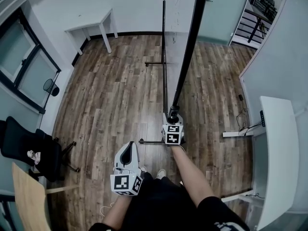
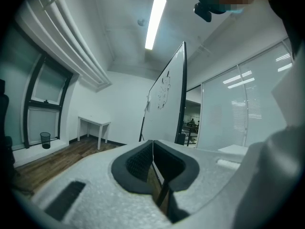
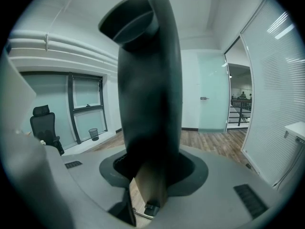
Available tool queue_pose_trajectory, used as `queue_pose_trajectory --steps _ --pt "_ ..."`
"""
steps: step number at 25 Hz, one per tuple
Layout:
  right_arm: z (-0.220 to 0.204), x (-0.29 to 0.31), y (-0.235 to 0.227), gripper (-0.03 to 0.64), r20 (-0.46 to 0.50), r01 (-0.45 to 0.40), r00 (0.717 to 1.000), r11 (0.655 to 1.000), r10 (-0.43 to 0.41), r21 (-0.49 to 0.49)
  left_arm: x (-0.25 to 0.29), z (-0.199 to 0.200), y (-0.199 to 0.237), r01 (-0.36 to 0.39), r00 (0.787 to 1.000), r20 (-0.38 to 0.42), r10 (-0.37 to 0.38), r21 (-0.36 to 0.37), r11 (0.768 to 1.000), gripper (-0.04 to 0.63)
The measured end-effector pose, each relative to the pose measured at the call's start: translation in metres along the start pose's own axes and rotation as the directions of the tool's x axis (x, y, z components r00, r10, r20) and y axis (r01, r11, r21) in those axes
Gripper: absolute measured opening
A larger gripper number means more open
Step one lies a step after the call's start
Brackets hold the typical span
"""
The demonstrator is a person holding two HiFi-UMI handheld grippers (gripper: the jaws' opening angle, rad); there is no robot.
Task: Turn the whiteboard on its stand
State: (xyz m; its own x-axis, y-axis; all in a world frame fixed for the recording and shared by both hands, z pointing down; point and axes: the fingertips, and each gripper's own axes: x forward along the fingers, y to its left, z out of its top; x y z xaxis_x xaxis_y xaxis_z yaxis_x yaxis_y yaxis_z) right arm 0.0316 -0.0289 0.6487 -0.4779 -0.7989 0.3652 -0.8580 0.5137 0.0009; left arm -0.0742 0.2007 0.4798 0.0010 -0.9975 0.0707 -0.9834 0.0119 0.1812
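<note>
— At mid-room on the brown wood-plank floor (image 1: 115,95), where does the tall white whiteboard with the black frame (image 1: 179,42) stand?

— Upright on its thin black metal stand (image 1: 164,81), seen nearly edge-on from the head view. Two black foot bars lie flat on the planks, one near the person and one farther off. In the left gripper view the whiteboard (image 2: 167,99) shows some way ahead, with faint marks on its face.

— And the right gripper (image 1: 173,113)?

— It is clamped on the black edge of the frame (image 1: 190,37), low down, just above the near foot bar. In the right gripper view that dark rounded frame edge (image 3: 147,80) fills the middle and runs down between the two jaws of the right gripper (image 3: 155,168), which press on it from either side.

— What about the left gripper (image 1: 129,147)?

— It hangs free, to the left of the whiteboard and nearer the person, touching nothing. In its own view the left gripper (image 2: 152,144) has its jaw tips together, with nothing held between them.

— Anything else around?

— A small white table (image 1: 94,23) stands by the far wall, a black office chair (image 1: 29,148) at the left, and a long white desk (image 1: 276,143) at the right.
</note>
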Motion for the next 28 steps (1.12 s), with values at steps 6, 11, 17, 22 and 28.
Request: queue_pose_trajectory --steps 6,11,17,22,28 --pt "-0.007 -0.023 0.009 0.158 0.001 -0.006 1.000 1.000 0.006 -0.002 -0.014 0.002 -0.006 0.017 1.000 -0.009 -0.017 0.009 1.000 0.018" --pt "-0.013 -0.044 0.016 0.158 0.017 -0.001 1.000 1.000 0.001 0.000 -0.023 0.001 -0.010 0.043 0.999 -0.016 -0.043 0.007 0.999 0.018" --pt "-0.020 -0.072 0.023 0.158 0.022 0.005 1.000 1.000 -0.005 -0.005 -0.030 0.000 -0.012 0.095 0.995 -0.024 -0.094 0.012 0.995 0.018" --pt "-0.029 -0.090 0.029 0.158 0.029 0.008 1.000 1.000 -0.008 -0.010 -0.036 -0.001 -0.011 0.141 0.990 -0.031 -0.140 0.010 0.990 0.018" --pt "-0.042 -0.116 0.049 0.158 0.041 0.018 0.999 1.000 -0.017 -0.009 -0.057 -0.009 0.000 0.201 0.979 -0.038 -0.201 -0.001 0.980 0.018"
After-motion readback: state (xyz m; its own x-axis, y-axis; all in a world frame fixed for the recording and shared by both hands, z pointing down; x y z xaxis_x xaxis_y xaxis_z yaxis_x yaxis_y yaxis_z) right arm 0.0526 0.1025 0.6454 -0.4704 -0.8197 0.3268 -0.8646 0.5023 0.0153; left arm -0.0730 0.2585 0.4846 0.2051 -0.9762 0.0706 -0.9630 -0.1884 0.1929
